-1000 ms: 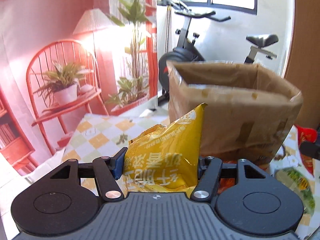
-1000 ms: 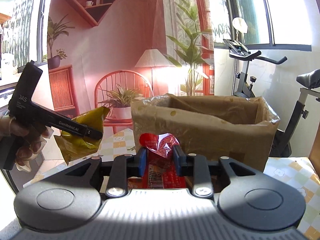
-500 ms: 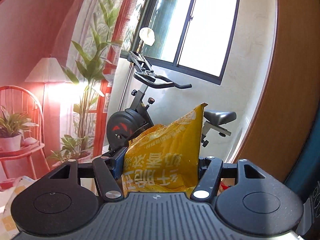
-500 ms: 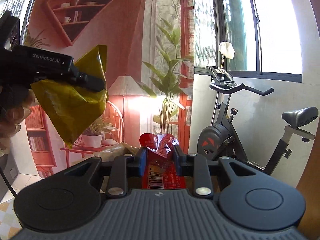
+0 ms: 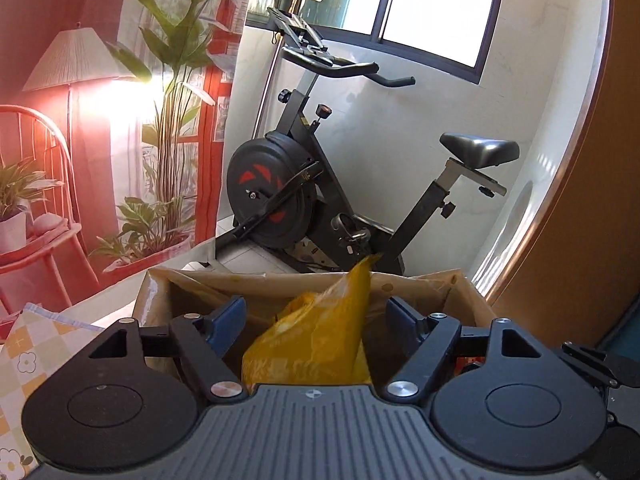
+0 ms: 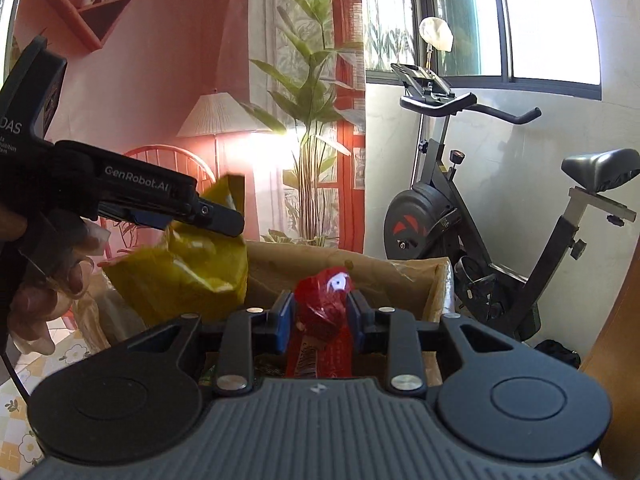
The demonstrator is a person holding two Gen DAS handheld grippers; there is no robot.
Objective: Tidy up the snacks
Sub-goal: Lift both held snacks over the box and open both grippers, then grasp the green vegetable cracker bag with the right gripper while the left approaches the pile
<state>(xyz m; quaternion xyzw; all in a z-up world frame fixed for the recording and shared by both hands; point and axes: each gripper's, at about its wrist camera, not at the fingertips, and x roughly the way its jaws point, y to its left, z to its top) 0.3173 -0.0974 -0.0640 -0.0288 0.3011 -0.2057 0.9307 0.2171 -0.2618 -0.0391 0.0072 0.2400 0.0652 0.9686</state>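
Note:
My left gripper (image 5: 316, 320) is open above the brown cardboard box (image 5: 460, 288). The yellow snack bag (image 5: 316, 344) hangs loose between its spread fingers, blurred, over the box opening. In the right wrist view the same yellow bag (image 6: 180, 276) sits under the left gripper (image 6: 224, 216) at the box's left side. My right gripper (image 6: 320, 316) is shut on a red snack packet (image 6: 324, 312) and holds it over the box (image 6: 408, 276).
A black exercise bike (image 5: 304, 184) stands behind the box by the white wall. A checked tablecloth (image 5: 28, 356) shows at the lower left. A printed backdrop with a lamp and plants (image 6: 224, 120) hangs behind.
My left gripper has opened and let go of the yellow bag, which is dropping into the box. Both grippers have come down over the box opening; the right still holds the red packet.

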